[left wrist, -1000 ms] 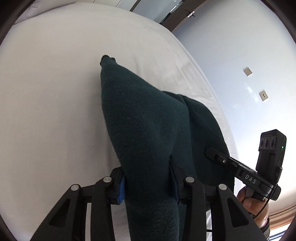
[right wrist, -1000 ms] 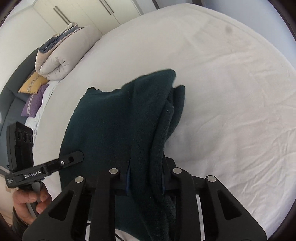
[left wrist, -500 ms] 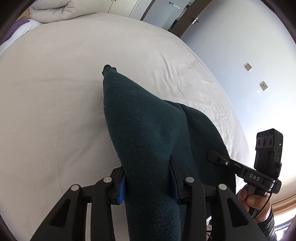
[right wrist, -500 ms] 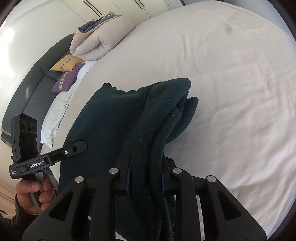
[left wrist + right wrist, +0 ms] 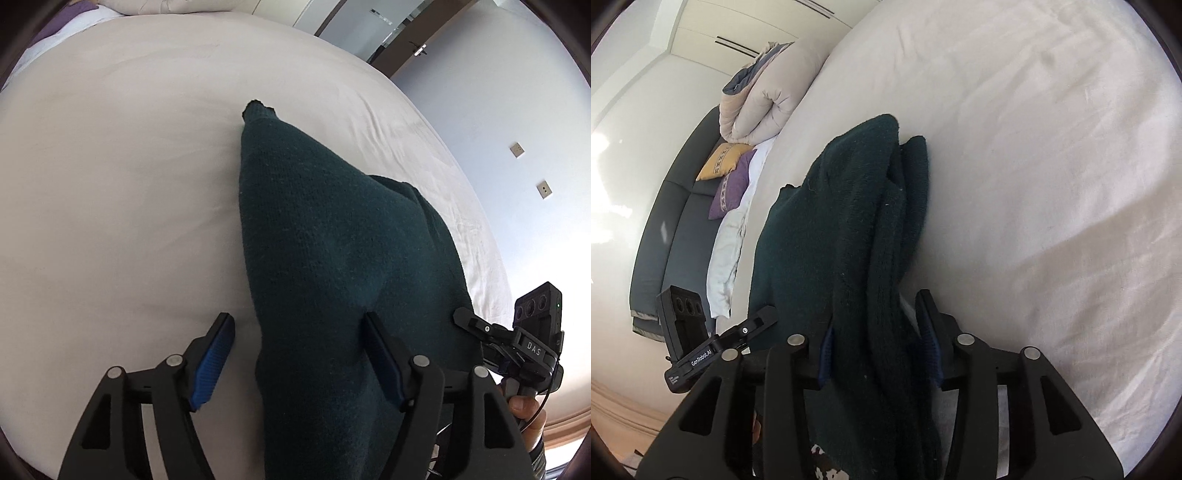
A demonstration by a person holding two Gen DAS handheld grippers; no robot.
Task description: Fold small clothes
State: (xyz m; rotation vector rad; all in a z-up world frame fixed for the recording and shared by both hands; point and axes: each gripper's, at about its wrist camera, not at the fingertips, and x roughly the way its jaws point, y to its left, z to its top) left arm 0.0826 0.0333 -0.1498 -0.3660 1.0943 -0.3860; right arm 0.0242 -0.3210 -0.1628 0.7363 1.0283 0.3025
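Both sets of jaws, clamped a second ago, are opening: your left gripper (image 5: pixel 299 350) and right gripper (image 5: pixel 879 332) are releasing the dark green garment (image 5: pixel 332 240), folded on the bed (image 5: pixel 110 184). Release step; next, withdraw cleanly without dragging cloth.

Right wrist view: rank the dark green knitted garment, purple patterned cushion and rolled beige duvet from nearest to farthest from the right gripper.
1. Dark green knitted garment, between the opening right gripper jaws.
2. Purple patterned cushion, upper left.
3. Rolled beige duvet, beyond the cushion.
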